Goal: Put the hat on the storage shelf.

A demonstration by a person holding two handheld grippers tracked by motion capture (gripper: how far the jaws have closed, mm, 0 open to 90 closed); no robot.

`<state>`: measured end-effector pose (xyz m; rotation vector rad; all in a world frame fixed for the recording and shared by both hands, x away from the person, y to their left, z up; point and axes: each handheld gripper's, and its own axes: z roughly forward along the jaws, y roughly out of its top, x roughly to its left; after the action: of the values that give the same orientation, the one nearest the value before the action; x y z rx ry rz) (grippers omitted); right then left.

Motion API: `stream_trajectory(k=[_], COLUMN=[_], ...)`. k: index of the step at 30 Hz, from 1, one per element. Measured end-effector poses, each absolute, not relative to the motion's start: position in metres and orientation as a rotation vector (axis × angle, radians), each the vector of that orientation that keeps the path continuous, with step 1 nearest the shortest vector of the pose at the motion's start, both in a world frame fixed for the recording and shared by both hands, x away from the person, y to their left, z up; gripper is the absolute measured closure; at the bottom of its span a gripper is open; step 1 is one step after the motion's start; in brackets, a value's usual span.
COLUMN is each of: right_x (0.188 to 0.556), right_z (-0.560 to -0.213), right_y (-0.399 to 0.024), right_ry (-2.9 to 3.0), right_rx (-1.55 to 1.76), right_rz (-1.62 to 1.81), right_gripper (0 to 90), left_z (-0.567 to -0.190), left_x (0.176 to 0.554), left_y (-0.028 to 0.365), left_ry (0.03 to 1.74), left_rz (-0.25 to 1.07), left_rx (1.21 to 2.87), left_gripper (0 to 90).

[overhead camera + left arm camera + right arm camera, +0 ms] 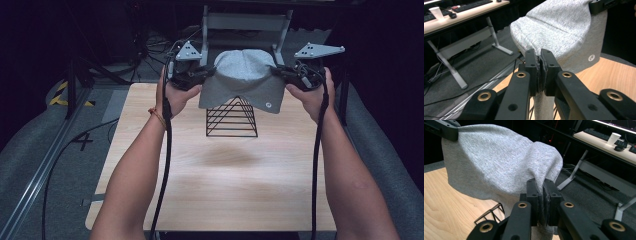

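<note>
Grey cloth (243,80) hangs stretched between both grippers above the black wire stand (231,117) on the surface (220,185). Left gripper (207,73) is clenched on its left edge, right gripper (277,71) on its right edge.

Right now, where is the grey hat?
In the high view, the grey hat hangs in the air at the table's far middle, pinched between the left gripper and right gripper, just above the black wire stand.

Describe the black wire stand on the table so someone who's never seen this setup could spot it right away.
Start at the light wooden table and look to its far half, midway between the person's hands. There the black wire stand rests, partly under the grey cloth held above it. Its open pyramid of thin black rods sets it apart from the soft grey fabric.
</note>
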<state>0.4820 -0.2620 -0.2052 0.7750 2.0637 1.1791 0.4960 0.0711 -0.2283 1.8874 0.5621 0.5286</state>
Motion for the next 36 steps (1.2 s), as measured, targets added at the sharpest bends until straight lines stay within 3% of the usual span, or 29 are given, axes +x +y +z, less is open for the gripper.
stream_trajectory(k=[13, 24, 36], right_x=[0.47, 0.472, 0.497], right_z=[-0.21, -0.227, -0.283], right_y=[-0.259, -0.255, -0.262], right_ry=[2.111, 2.14, 2.214], right_rx=[0.733, 0.748, 0.829], right_rz=[1.149, 1.121, 1.099], right_gripper=[84.5, 84.4, 84.1], left_z=[-0.241, -0.268, -0.319], left_x=[0.487, 0.498, 0.522], left_y=[0.082, 0.073, 0.062], left_ry=[0.555, 0.593, 0.661], left_rz=[0.457, 0.504, 0.474], left_rx=[1.89, 1.971, 2.02], left_gripper=[85.1, 85.0, 84.7])
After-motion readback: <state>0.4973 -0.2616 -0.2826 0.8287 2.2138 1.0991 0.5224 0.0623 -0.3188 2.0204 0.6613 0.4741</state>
